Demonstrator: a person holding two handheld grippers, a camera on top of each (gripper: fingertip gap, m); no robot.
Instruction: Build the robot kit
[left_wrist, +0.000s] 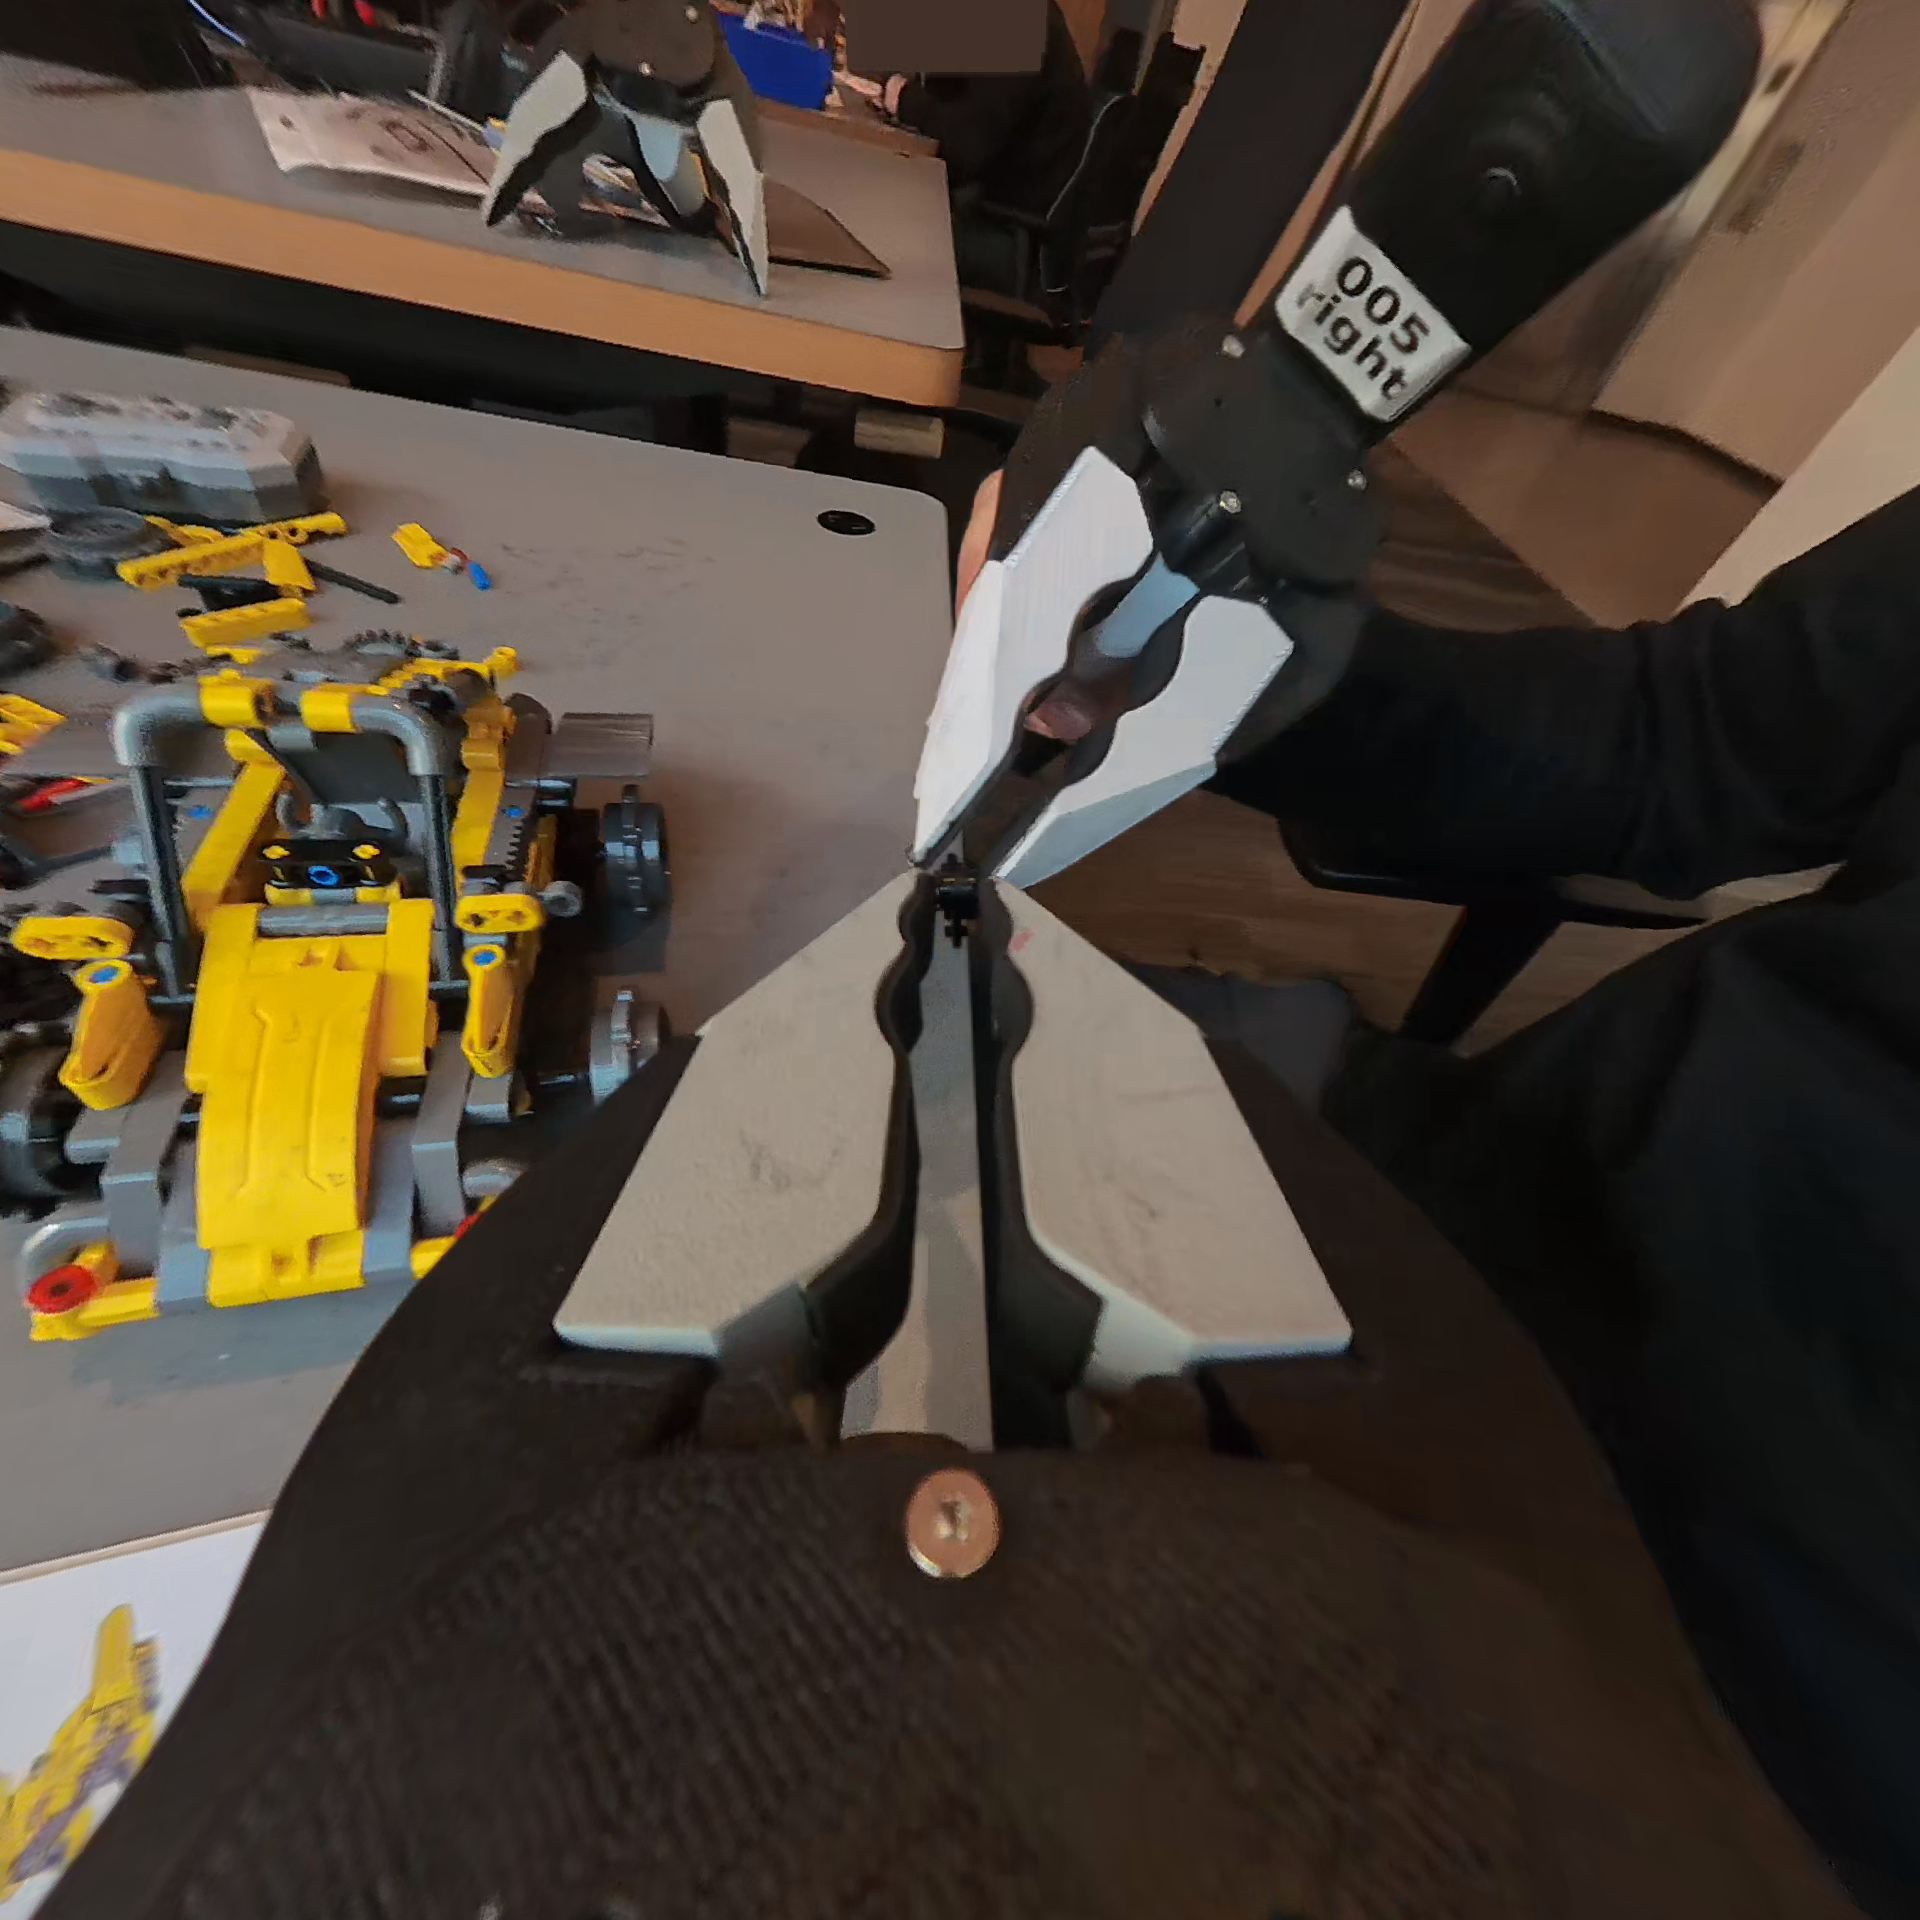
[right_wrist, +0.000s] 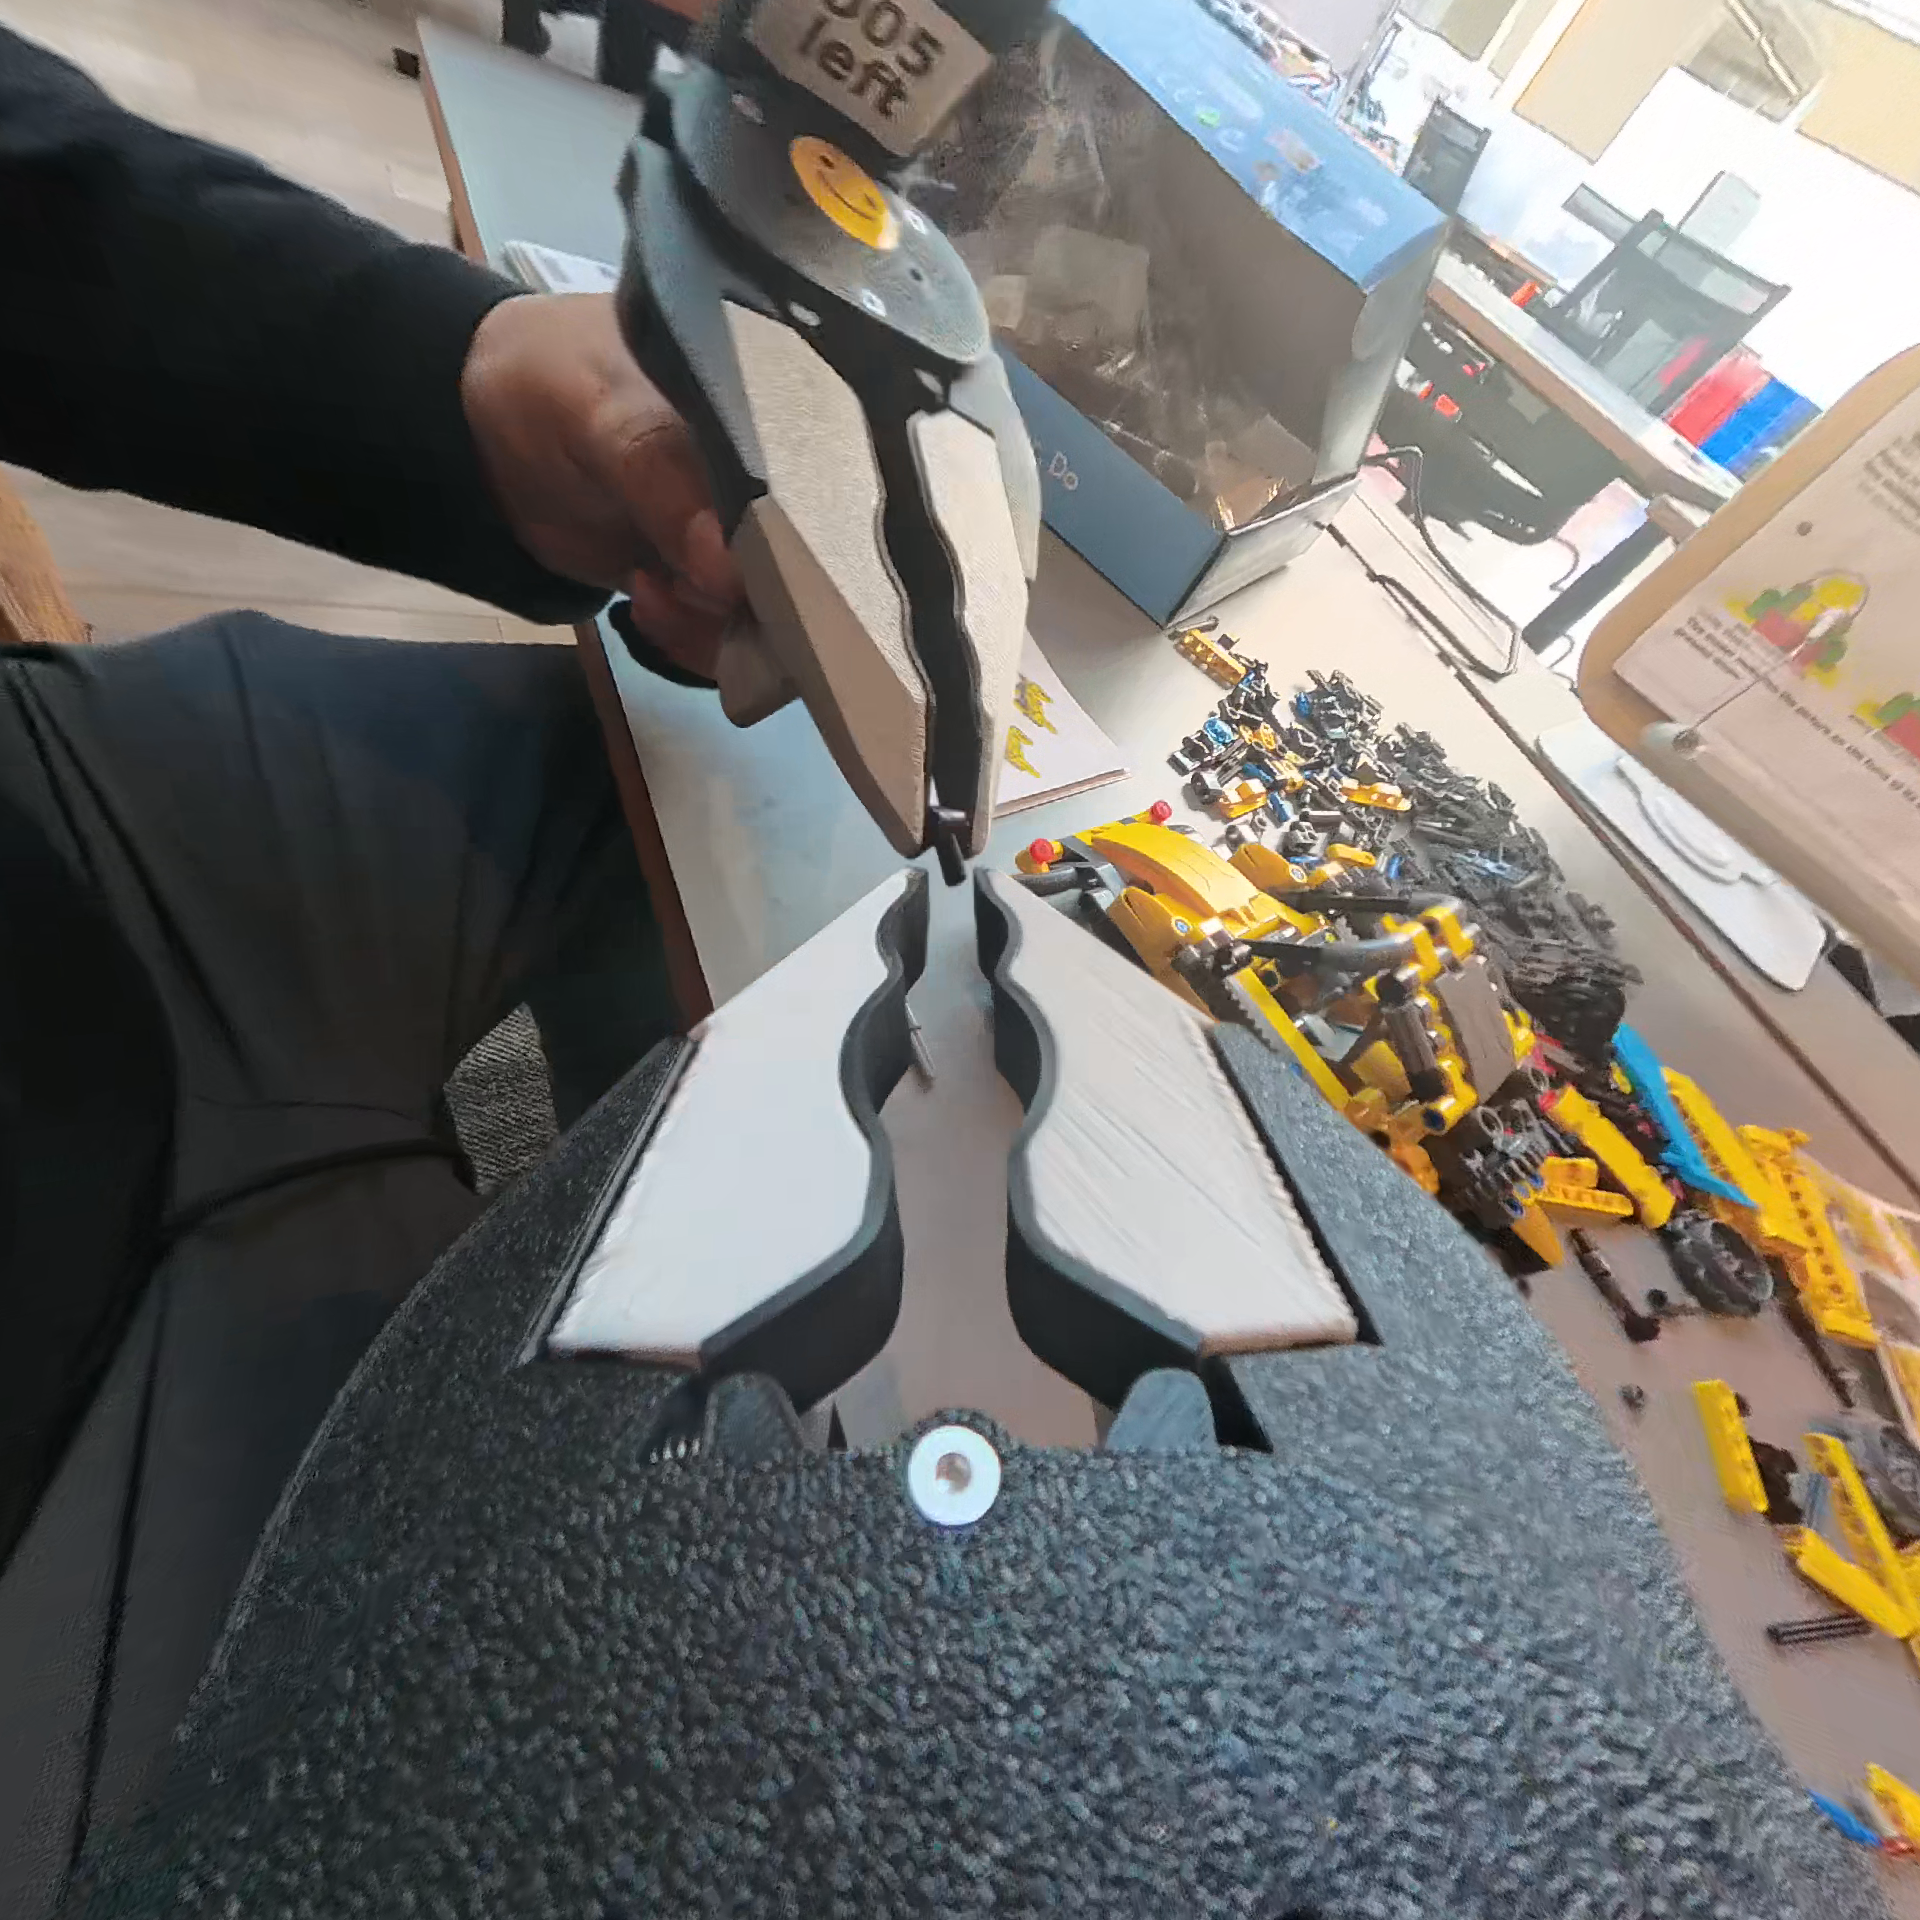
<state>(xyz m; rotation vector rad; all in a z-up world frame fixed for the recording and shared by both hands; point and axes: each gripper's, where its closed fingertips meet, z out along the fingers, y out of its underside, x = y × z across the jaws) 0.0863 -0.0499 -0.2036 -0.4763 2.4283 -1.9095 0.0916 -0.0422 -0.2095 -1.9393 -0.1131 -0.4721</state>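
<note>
My left gripper is shut on a small black pin, held at its fingertips off the table's edge. In the right wrist view the left gripper comes down from above with the pin sticking out of its tips. My right gripper is open by a narrow gap, its tips on either side of the pin's free end. In the left wrist view the right gripper meets the left one tip to tip. A yellow and grey brick vehicle stands on the grey table.
Loose yellow and black brick parts lie beyond the vehicle. An instruction booklet lies near the table edge. A blue box and a propped printed board stand further off. Another gripper rests on the far table. My two grippers' fingertips are within a few centimetres of each other.
</note>
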